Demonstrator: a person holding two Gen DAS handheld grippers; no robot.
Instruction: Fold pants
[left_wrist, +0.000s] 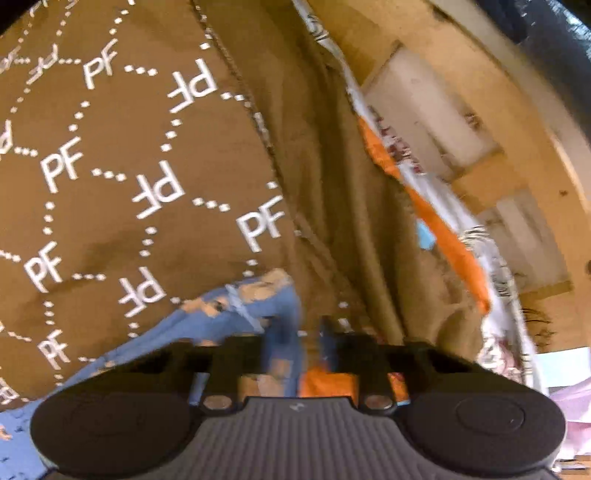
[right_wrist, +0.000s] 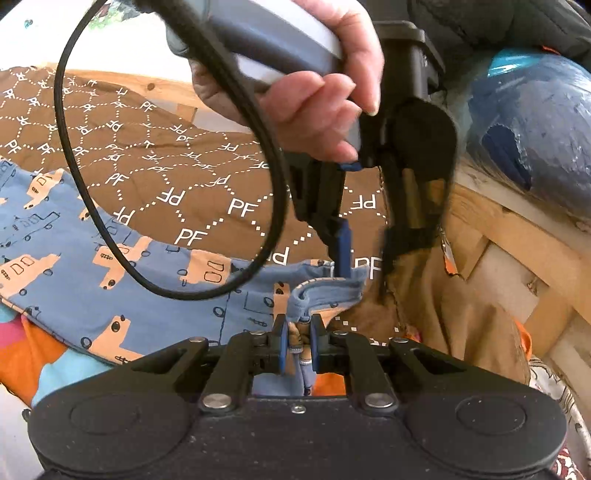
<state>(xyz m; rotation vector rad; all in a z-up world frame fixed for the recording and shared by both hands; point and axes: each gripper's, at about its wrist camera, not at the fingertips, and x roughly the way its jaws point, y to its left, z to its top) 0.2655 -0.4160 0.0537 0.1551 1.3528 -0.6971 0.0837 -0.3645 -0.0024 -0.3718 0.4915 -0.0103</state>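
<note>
pants (right_wrist: 92, 266): blue w/ peach vehicle print, spread flat at left on the brown blanket; near edge runs rightward to a bunched hem at centre, in front of the right tool.
blanket (right_wrist: 207, 173): brown, white "PF" letters + dotted diamond grid, covers the bed under the pants; edge droops at right.
cloth under pants (right_wrist: 40, 354): orange, pink & light-blue patches, bottom left (can't tell what it is).
cable (right_wrist: 74, 155): black loop hanging from the handle over pants + blanket.
hand (right_wrist: 317, 107): person's hand round the grey handle of the left tool, top centre.
left tool (right_wrist: 360, 243): points steeply down; one blue pad touches the pants' hem edge. Own view is blurred, jaws narrow, blue fabric (left_wrist: 258, 317) at them; can't tell if it is pinched.
right tool (right_wrist: 297, 343): jaws narrow, clamped on a bunched fold of the pants hem between the blue pads.
bed frame (right_wrist: 509, 236): pale wood slats at right.
blue wrapped bundle (right_wrist: 535, 147): shiny plastic, upper right, beyond the frame.
</note>
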